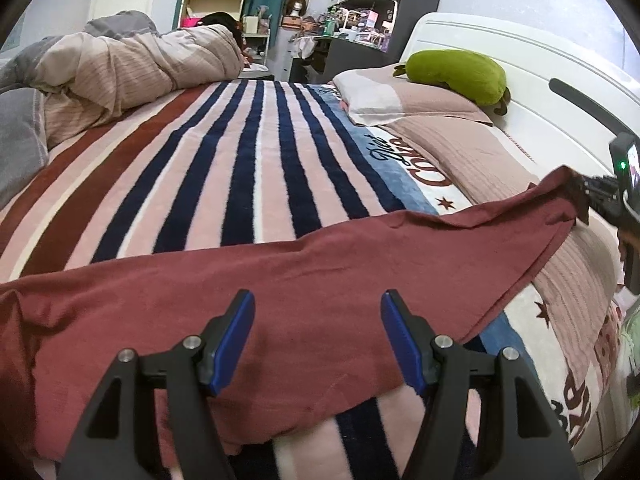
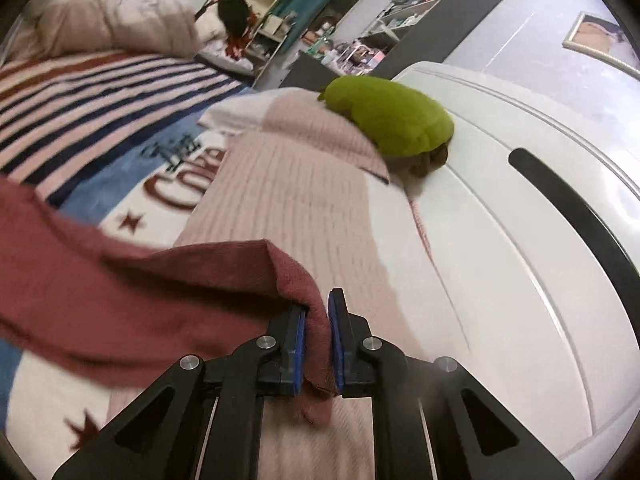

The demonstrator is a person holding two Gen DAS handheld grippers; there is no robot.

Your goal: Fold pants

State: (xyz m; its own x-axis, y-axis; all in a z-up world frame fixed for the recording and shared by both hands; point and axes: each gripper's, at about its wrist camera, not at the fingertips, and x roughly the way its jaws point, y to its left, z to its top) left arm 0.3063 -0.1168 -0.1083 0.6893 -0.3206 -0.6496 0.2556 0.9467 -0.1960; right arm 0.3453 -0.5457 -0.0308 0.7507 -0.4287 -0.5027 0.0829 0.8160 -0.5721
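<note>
The dark red pants lie spread across the near part of the striped blanket. My left gripper is open just above the pants' middle, holding nothing. My right gripper is shut on a corner of the pants and holds it lifted above the pink pillow. In the left wrist view the right gripper shows at the far right, with the cloth stretched up to it.
A green plush toy lies on a pillow by the white headboard. A bunched beige duvet is at the far left of the bed. Shelves and clutter stand beyond the bed.
</note>
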